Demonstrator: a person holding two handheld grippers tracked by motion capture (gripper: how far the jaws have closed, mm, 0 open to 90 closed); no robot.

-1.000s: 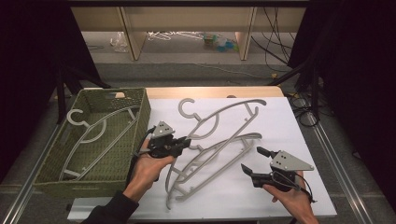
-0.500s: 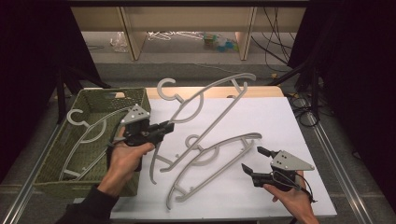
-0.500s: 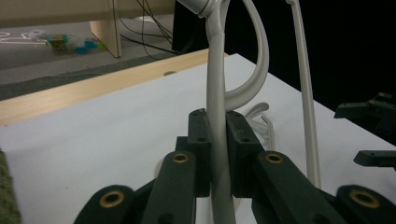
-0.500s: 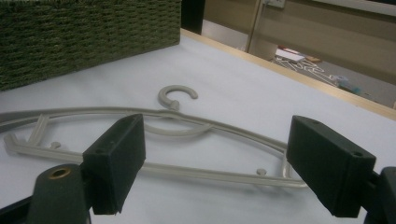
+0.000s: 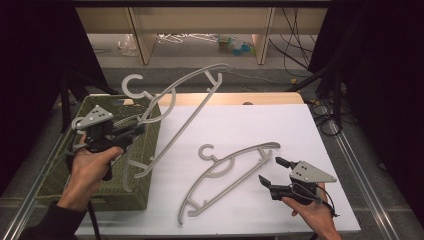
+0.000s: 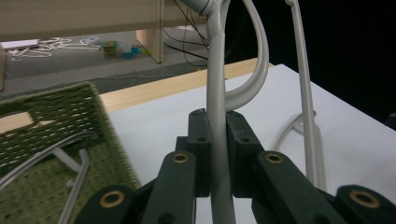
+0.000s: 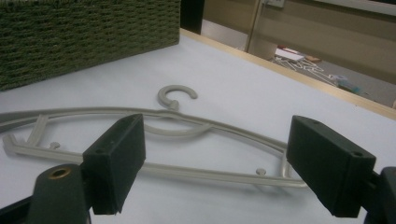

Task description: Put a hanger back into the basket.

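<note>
Hanger, grey plastic (image 5: 185, 107): clenched at its arm in the left gripper (image 5: 131, 134), lifted off the tabletop (image 5: 300, 130), tilted above the edge of the green woven basket (image 5: 150, 192). Second hanger (image 5: 230, 175): flat on the tabletop, just before the right gripper (image 5: 272, 171), whose jaws stood released, wide apart.

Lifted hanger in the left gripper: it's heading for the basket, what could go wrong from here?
1. The left gripper pinches the lifted hanger on one thin bar, so the long frame may swing or slip.
2. Its lower end hangs near the basket rim and may catch there.
3. A hanger in the basket already lies inside; the hooks could tangle.

The right gripper waits open by the hanger on the table.
</note>
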